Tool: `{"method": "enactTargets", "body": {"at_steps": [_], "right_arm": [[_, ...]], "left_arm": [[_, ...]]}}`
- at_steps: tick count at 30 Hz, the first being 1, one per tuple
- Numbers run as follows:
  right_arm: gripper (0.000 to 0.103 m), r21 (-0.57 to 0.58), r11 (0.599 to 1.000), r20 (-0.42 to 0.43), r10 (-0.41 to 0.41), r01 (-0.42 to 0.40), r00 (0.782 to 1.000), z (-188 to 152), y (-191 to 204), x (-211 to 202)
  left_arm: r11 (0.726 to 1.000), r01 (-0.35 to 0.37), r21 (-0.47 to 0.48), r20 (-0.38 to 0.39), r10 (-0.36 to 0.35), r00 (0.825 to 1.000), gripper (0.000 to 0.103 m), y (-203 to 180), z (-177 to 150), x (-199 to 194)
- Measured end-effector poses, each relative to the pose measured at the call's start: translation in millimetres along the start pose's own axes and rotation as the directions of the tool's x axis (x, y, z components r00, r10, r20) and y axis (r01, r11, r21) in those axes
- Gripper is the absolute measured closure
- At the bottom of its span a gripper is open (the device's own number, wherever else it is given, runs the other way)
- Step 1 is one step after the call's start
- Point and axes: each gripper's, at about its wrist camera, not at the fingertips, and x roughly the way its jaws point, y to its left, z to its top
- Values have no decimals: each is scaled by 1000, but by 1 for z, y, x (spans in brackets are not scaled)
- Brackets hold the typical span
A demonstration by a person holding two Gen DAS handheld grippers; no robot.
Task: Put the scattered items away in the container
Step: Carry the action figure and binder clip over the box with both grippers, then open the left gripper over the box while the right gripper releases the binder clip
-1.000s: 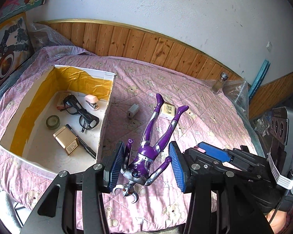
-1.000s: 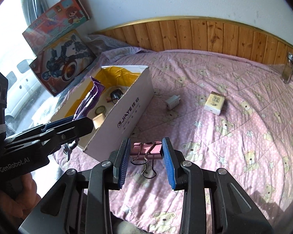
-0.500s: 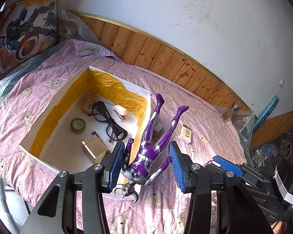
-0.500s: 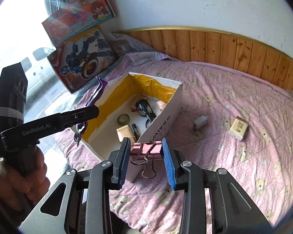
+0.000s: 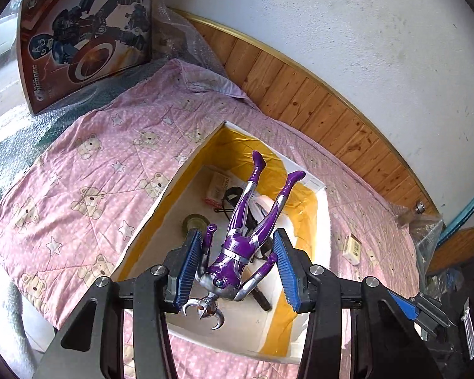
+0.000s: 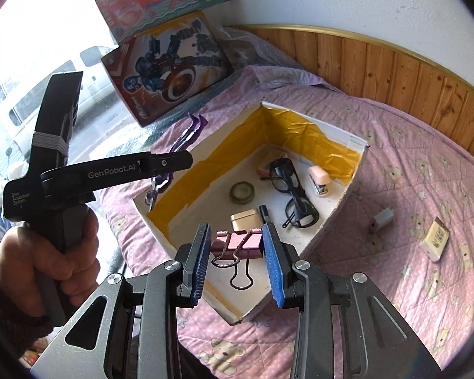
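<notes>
Hovering over the box point(image 5: 322, 221), the left gripper point(image 5: 237, 267) is clamped on the purple figure point(image 5: 243, 240), legs pointing away; lowering it nearer the floor before releasing looks wise, lest it land on the glasses beneath.

From the right wrist, the right gripper point(image 6: 237, 249) clamps a pink binder clip point(image 6: 237, 241) above the box's near edge; inside lie glasses point(image 6: 292, 189), tape roll point(image 6: 242, 192), stapler point(image 6: 319, 179), gold tin point(image 6: 245, 219), pen point(image 6: 265, 213).
</notes>
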Motion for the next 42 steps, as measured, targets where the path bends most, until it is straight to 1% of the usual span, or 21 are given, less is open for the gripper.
{"method": "enactTargets", "body": {"at_steps": [5, 9, 13, 14, 15, 17, 19, 20, 22, 26, 31, 36, 42], "right_arm": [[68, -19, 1000, -53, 19, -20, 998, 1, 8, 29], [68, -13, 999, -87, 27, -29, 996, -1, 8, 46], [66, 3, 999, -114, 53, -53, 992, -5, 5, 58], [65, 13, 998, -115, 58, -57, 992, -6, 3, 59], [61, 25, 998, -114, 65, -63, 991, -7, 1, 60], [59, 53, 996, -108, 78, -72, 991, -8, -5, 60], [59, 80, 993, -101, 91, -83, 991, -9, -11, 59], [59, 93, 992, -95, 97, -88, 991, -9, -14, 57], [59, 115, 988, -80, 112, -103, 990, -8, -19, 54], [59, 141, 983, -55, 128, -119, 990, -8, -27, 47], [59, 146, 979, -38, 147, -140, 988, -13, -30, 38], [59, 137, 978, -11, 158, -155, 987, -20, -29, 25], [59, 157, 974, 38, 158, -162, 987, -33, -36, 2]], "left_arm": [[999, -35, 18, -63, 36, 997, 55, 9, 1, 24], [998, -61, 19, -96, 63, 993, 55, 15, 3, 39], [996, -88, 14, -121, 89, 989, 54, 20, 3, 50], [995, -97, 5, -130, 97, 987, 54, 23, 3, 53], [994, -107, -1, -140, 106, 985, 53, 25, 3, 55], [994, -109, -8, -149, 106, 983, 53, 28, 3, 58], [993, -118, -15, -147, 115, 982, 52, 30, 2, 58], [993, -118, -20, -145, 114, 983, 49, 30, 3, 58], [993, -118, -29, -139, 113, 984, 49, 28, 4, 56], [993, -114, -16, -122, 111, 986, 49, 18, 9, 53], [993, -117, 0, -113, 116, 987, 49, 6, 11, 50], [991, -131, 8, -108, 131, 985, 49, -5, 4, 44], [990, -131, 59, -78, 135, 988, 49, -36, -6, 28]]}}
